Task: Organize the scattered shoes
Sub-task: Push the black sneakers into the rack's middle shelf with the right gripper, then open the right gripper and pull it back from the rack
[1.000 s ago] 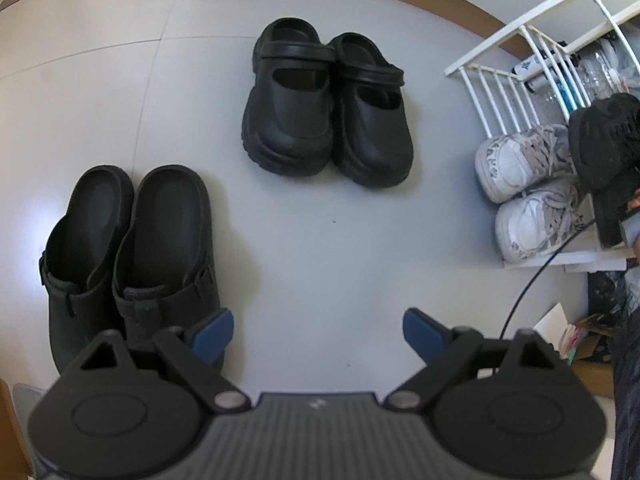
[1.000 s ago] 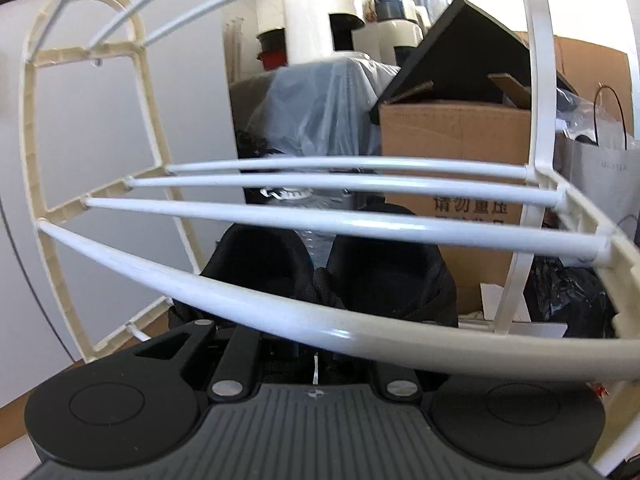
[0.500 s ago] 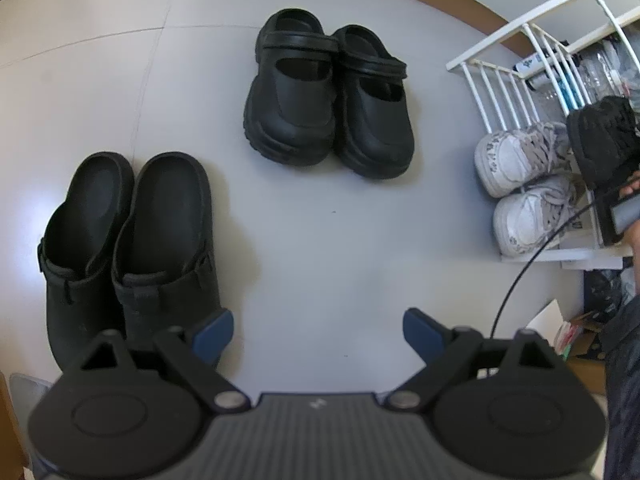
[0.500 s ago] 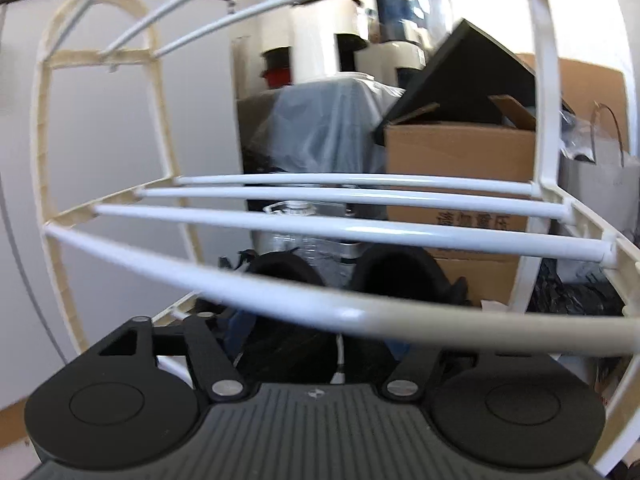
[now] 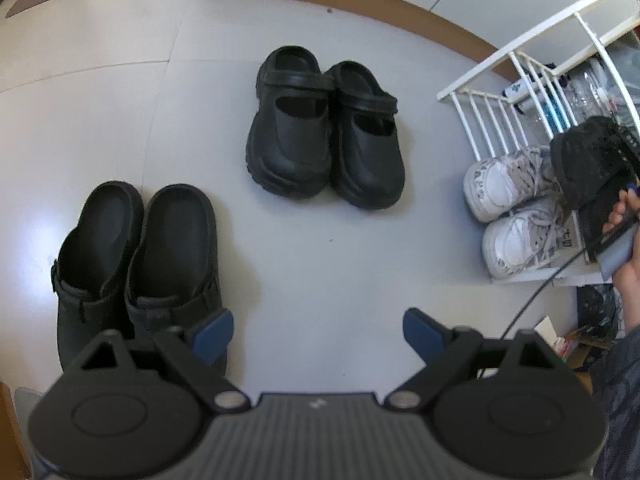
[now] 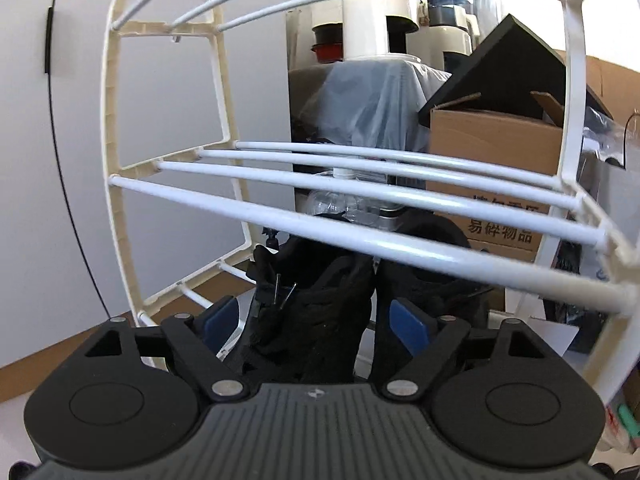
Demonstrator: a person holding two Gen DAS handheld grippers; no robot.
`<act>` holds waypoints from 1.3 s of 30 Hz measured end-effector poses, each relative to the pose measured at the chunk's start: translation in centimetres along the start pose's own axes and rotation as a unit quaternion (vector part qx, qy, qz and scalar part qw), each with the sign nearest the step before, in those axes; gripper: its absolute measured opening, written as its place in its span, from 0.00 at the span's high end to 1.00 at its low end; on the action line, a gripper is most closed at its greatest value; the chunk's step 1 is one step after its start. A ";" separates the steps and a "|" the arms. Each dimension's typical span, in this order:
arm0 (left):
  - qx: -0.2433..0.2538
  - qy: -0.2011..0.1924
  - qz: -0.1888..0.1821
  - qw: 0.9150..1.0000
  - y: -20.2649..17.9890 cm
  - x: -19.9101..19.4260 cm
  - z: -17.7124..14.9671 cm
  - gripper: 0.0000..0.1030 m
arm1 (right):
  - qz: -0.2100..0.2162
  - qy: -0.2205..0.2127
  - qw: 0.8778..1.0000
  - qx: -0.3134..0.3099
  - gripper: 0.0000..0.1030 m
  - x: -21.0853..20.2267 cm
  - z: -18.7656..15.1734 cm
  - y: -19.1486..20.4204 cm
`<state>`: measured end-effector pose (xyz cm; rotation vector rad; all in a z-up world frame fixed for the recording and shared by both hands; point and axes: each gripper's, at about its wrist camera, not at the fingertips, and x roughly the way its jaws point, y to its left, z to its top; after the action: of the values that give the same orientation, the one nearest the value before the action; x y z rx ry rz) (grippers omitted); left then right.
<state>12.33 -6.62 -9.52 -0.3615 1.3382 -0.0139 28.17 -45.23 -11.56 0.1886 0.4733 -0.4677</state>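
Here the pale tiled floor [image 5: 328, 264] is filling most of the left wrist view, with a brown skirting strip [image 5: 360, 4] curving along its far edge. A white shoe rack [image 6: 360, 208] is standing at the right of that floor; in the right wrist view its tubular bars are crossing the picture in front of a cardboard box [image 6: 496, 148] and a bundle draped in clear plastic [image 6: 372, 100].

A pair of chunky black strap shoes [image 5: 326, 132] is sitting side by side in the middle of the floor, well apart from the rack. A pair of black backless clogs [image 5: 136, 256] is lying together at the lower left, just beside the left finger of the left hand-held gripper [image 5: 316, 332]. That hand-held gripper is hanging released above bare floor, its blue pads [image 5: 212, 332] standing wide with nothing between them.

On the rack's lowest level a pair of white sneakers [image 5: 516, 208] is resting side by side. Above them, under the rack's middle bars, a pair of black knit shoes [image 6: 360, 304] is sitting side by side. The right hand-held gripper [image 6: 316, 324] is opening its jaws around the near shoe of that pair; the shoe is lying between the blue pads, which are not pressing on it. In the left wrist view a person's hand [image 5: 624, 248] is holding that tool at the rack's edge.
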 end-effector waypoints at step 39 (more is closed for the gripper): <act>0.002 -0.059 -0.060 0.996 -1.5 -6.1 -1.1 0.09 | 0.111 0.167 0.976 -0.088 0.42 -5.8 1.3 -5.5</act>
<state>10.14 -6.99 -3.56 -0.4330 1.1976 -0.0947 21.52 -48.18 -8.05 0.1485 0.8109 -0.1712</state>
